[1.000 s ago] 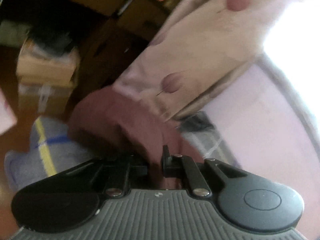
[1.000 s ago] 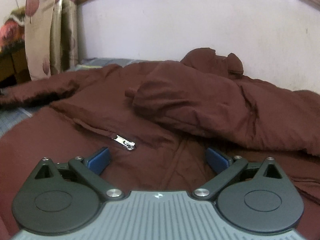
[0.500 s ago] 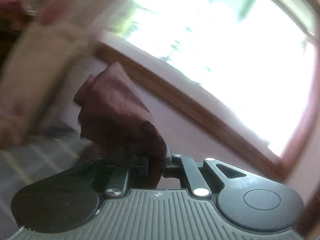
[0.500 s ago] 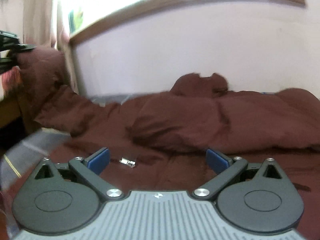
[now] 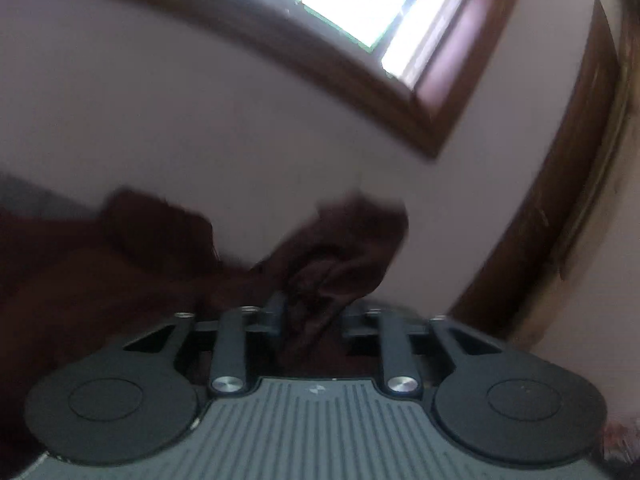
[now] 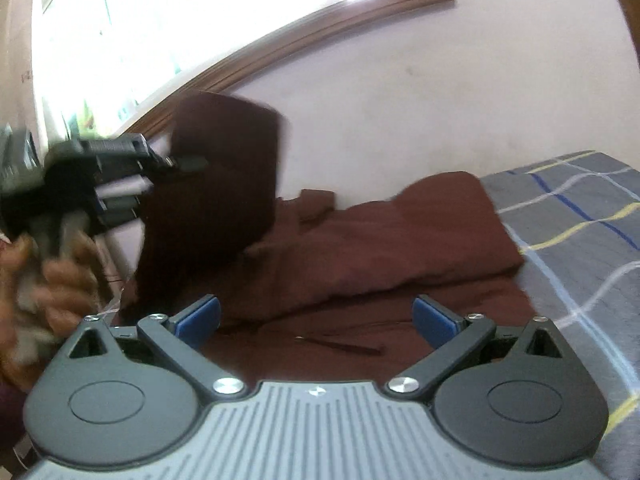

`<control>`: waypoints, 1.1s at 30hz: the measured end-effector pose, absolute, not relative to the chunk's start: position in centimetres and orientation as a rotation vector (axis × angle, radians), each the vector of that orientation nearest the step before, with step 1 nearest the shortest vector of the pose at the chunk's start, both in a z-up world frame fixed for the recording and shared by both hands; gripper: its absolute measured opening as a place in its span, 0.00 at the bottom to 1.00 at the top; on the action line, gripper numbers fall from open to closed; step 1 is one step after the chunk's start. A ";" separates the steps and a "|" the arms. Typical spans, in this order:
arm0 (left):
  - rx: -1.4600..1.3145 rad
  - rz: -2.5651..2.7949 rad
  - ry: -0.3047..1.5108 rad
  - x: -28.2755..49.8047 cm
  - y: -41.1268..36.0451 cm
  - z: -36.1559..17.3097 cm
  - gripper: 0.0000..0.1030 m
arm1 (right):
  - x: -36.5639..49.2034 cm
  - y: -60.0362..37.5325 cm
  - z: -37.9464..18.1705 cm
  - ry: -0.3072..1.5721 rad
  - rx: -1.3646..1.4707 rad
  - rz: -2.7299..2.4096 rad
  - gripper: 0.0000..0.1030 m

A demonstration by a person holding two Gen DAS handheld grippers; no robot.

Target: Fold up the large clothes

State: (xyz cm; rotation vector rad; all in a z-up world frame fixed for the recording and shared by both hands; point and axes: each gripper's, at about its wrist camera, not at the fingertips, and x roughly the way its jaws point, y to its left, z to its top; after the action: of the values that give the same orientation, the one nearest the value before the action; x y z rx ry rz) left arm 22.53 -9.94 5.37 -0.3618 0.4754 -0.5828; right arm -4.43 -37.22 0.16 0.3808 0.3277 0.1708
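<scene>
While the left claw, jaws opening, has the jacket sleeve between them, the jacket body lies ahead of the wide, empty right claw.

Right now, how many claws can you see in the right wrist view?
2. The right claw sits bottom centre, open over the jacket. The left claw is upper left, its jaws opening with a sleeve between them.

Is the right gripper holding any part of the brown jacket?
No, the right gripper has its blue pads wide apart with nothing between them, above the jacket on the bed.
</scene>
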 end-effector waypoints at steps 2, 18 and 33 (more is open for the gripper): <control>-0.357 -0.584 0.470 21.8 -10.5 4.5 0.64 | -4.6 -37.8 0.2 0.320 0.380 0.170 1.00; -0.245 -0.238 0.413 21.6 1.2 4.6 0.98 | 10.5 -36.8 2.1 0.562 0.281 0.182 0.35; -0.232 -0.115 0.465 26.2 2.7 2.1 0.99 | 14.3 -37.3 2.0 0.570 0.080 0.129 0.08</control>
State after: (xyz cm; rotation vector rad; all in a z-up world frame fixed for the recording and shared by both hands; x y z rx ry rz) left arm 26.20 2.71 2.09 -0.2324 0.4650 -0.1150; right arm 14.29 -37.31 1.95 0.0799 0.5700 0.1288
